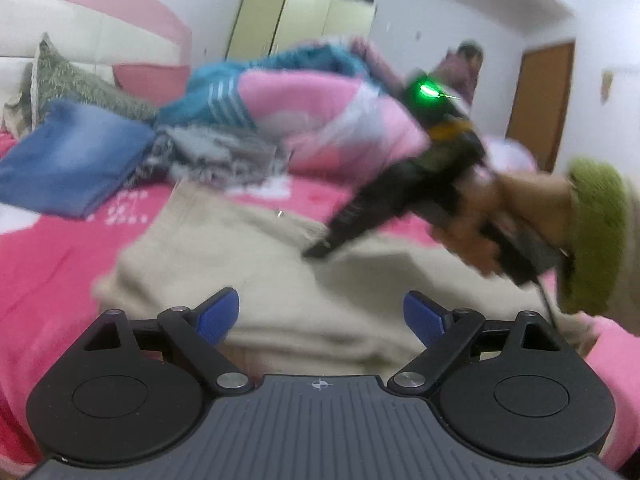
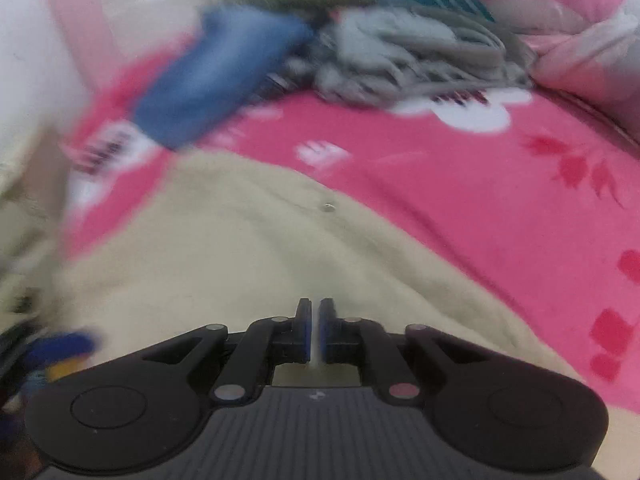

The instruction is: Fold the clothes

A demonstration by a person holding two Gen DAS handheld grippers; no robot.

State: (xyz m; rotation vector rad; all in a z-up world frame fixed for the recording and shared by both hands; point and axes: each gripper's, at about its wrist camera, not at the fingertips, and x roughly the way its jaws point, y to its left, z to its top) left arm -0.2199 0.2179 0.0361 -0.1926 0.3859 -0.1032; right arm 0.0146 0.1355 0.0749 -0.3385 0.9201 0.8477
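Observation:
A beige garment (image 1: 256,264) lies spread on the pink bed; it also fills the lower right wrist view (image 2: 248,248), with a small metal button (image 2: 328,207) on it. My left gripper (image 1: 320,316) is open, its blue pads wide apart just above the beige cloth. My right gripper (image 2: 315,330) has its jaws nearly together over the beige cloth, with only a thin slit between the pads and nothing seen held. In the left wrist view the right gripper (image 1: 316,252) is a blurred black tool in a hand, its tip down on the garment.
Folded blue jeans (image 1: 68,160) lie at the left, also in the right wrist view (image 2: 216,80). A heap of grey, teal and pink clothes (image 1: 280,120) lies behind. The pink bedspread (image 2: 480,200) lies to the right. A wardrobe (image 1: 304,20) and a door (image 1: 540,108) stand at the far wall.

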